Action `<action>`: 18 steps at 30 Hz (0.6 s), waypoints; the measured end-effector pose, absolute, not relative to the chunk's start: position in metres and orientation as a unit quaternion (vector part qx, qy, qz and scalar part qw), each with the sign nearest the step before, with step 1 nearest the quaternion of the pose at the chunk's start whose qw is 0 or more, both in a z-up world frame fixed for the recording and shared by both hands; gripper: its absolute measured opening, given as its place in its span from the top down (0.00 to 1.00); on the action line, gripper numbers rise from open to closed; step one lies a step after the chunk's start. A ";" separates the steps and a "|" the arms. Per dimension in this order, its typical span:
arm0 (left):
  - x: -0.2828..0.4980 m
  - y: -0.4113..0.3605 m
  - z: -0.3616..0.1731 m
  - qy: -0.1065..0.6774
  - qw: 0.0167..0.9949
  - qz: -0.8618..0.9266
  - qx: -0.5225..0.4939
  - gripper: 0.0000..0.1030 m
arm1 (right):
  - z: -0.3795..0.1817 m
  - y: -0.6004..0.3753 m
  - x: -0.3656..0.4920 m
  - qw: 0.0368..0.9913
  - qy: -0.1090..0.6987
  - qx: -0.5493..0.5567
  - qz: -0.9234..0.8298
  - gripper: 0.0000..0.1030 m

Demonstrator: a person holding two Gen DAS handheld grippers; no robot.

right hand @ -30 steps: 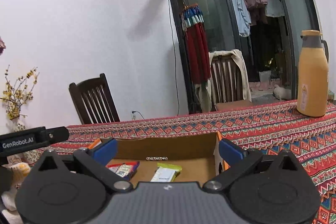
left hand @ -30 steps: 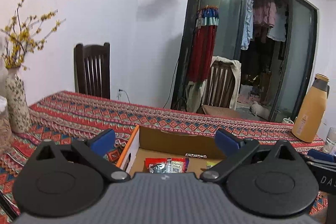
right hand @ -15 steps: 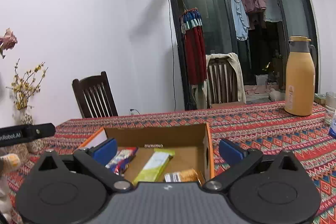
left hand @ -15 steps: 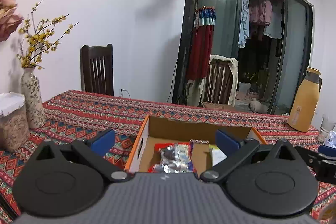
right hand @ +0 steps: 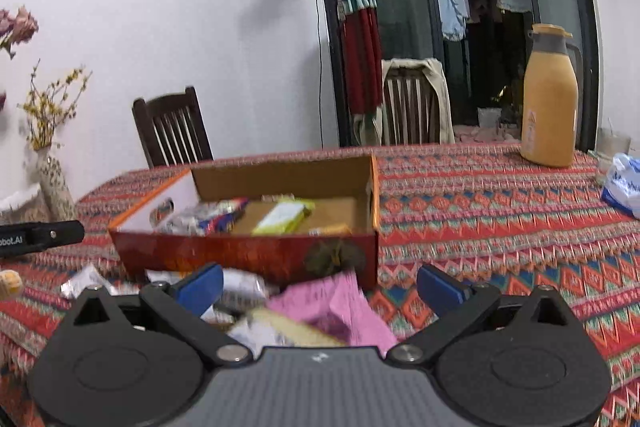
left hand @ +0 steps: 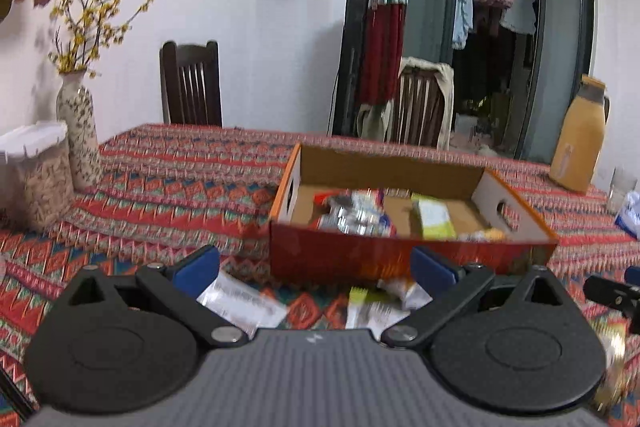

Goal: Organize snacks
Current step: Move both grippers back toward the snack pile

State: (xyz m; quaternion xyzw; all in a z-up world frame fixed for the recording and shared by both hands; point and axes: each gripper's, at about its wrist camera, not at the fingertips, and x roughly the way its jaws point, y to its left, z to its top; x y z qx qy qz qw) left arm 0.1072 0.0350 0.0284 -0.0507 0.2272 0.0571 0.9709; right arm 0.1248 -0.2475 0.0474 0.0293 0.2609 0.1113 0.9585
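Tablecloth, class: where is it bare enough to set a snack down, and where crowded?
Bare: the stretch between the box and the orange flask, and between the box and the vase. Crowded: the strip in front of the box, strewn with the pink packet and white wrappers.

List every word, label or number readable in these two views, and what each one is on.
"obot.AI": white letters on the black bar of the left gripper, cut off at the right wrist view's left edge.
Thermos: small label, too small to read.
Blue-and-white bag: print too blurred.
Snack packets in the cardboard box and the pink packet: blurred, unreadable.
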 end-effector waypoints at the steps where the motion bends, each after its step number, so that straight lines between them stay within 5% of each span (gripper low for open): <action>1: 0.104 0.037 0.024 0.231 0.970 0.056 -0.049 0.00 | 0.044 -0.248 0.122 0.957 0.265 0.029 0.111 0.00; 18: 0.085 0.049 -0.027 0.253 0.966 0.041 -0.045 0.00 | 0.017 -0.240 0.100 0.946 0.295 -0.051 0.126 0.00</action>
